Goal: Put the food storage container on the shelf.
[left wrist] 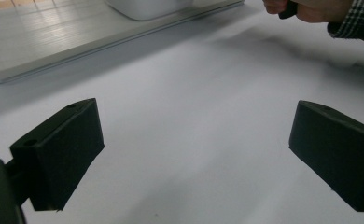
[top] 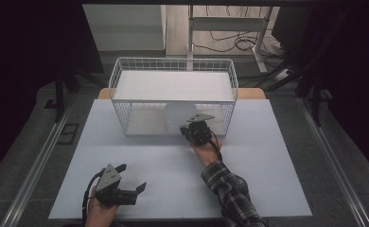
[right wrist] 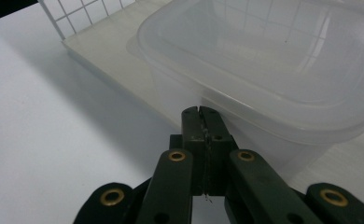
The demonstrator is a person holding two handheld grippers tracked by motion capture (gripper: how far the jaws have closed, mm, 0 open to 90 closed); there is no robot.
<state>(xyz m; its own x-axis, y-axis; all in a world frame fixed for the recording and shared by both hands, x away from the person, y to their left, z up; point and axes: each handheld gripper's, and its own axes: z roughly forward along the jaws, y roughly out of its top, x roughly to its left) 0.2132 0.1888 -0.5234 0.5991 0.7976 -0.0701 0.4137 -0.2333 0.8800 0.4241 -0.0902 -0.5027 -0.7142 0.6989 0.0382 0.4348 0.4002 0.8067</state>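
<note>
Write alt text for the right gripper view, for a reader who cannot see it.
The right tool, its two black jaws pressed shut together, points at the near wall of a translucent lidded plastic container. The container sits on the pale bottom shelf of a white wire rack, with the white table stretching off to the left.

Left gripper over the white table

Jaws stand wide apart, nothing between; a plastic container sits far ahead.
</note>
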